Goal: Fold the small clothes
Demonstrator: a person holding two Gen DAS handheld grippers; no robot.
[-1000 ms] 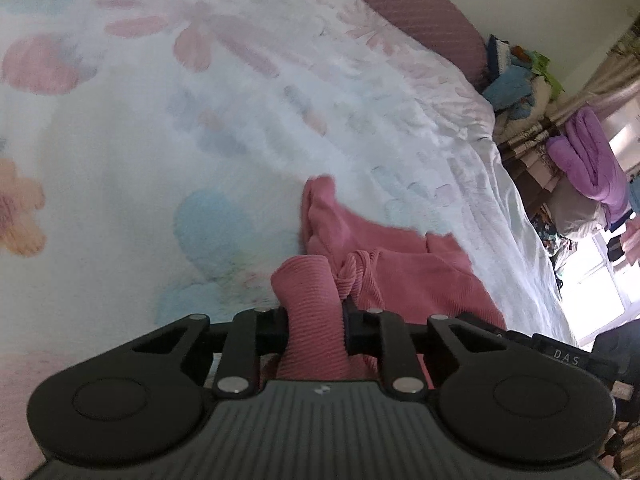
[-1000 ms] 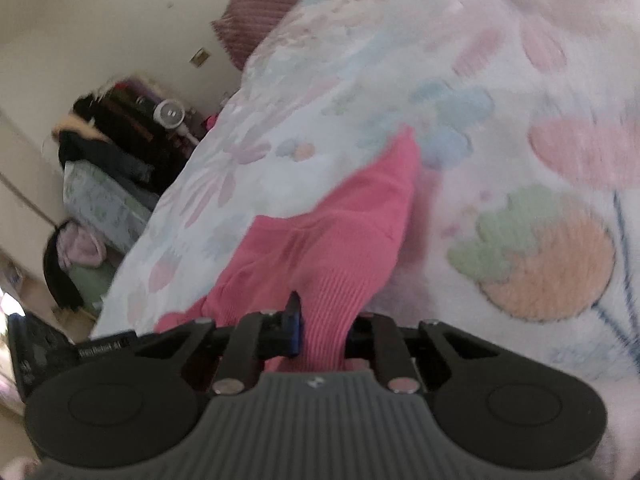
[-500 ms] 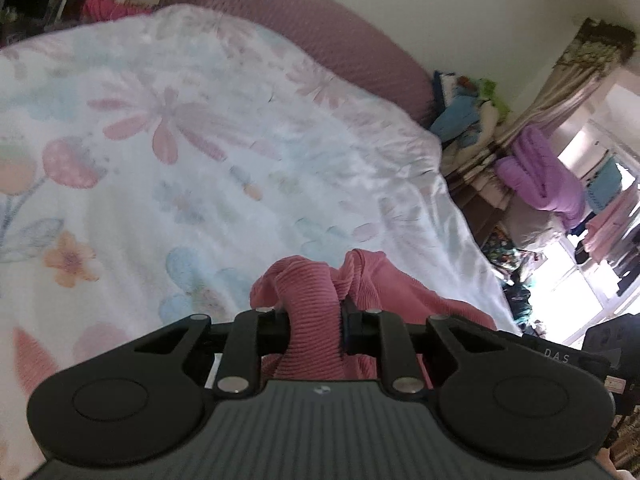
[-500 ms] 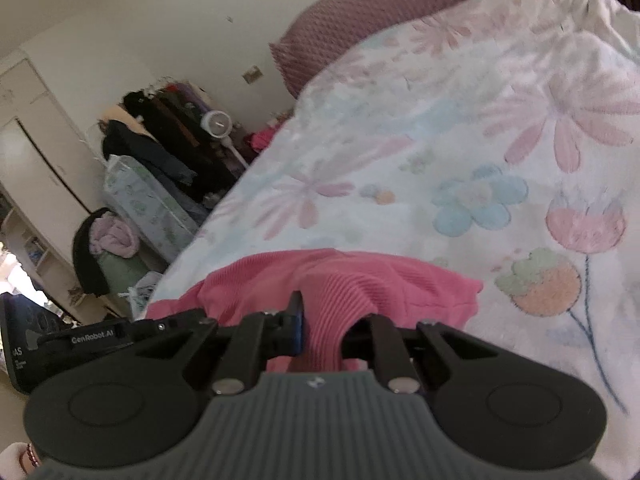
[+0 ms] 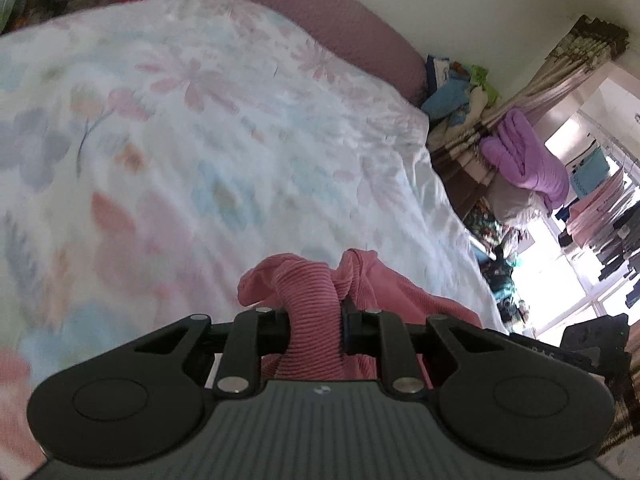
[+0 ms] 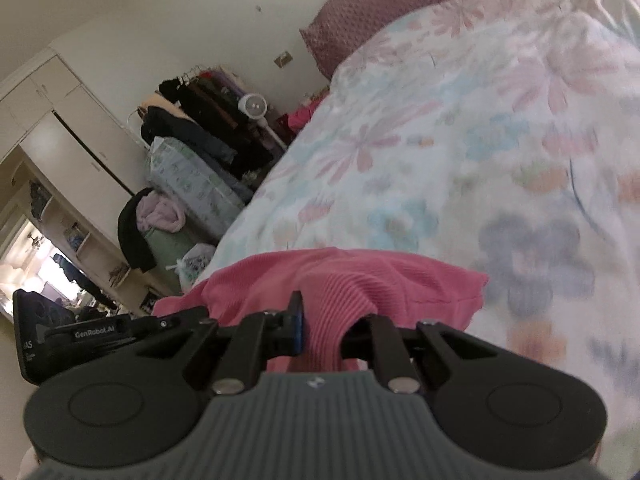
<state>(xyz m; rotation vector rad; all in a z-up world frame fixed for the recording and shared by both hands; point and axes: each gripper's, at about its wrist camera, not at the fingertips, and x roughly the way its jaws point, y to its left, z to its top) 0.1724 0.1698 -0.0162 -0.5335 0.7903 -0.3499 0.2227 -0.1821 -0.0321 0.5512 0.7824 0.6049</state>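
Nearest to me, my left claw (image 5: 315, 330) is clamped on a bunched fold of the pink ribbed garment (image 5: 312, 312), the cloth squeezed between both pads and spilling over the top. My right claw (image 6: 330, 330) is likewise closed on another part of the same pink ribbed garment (image 6: 344, 280), which stretches away to the right of the jaws and ends in a hemmed corner.

Against a second ago, when the garment lay spread low on the bed with a sleeve trailing far across the quilt, both claws have come up and back: the cloth now hangs gathered just beyond the jaws, and much more of the room shows above it.

Beyond the garment lies the floral quilt (image 5: 224, 128), blurred in both views, and its far end meets the mauve headboard (image 5: 336, 28).

Far right in the left view, a purple blanket (image 5: 524, 156) hangs beside a bright window. Far left in the right view stand a rack of dark clothes (image 6: 208, 120), a small white fan (image 6: 251, 104) and a cream wardrobe (image 6: 76, 136).
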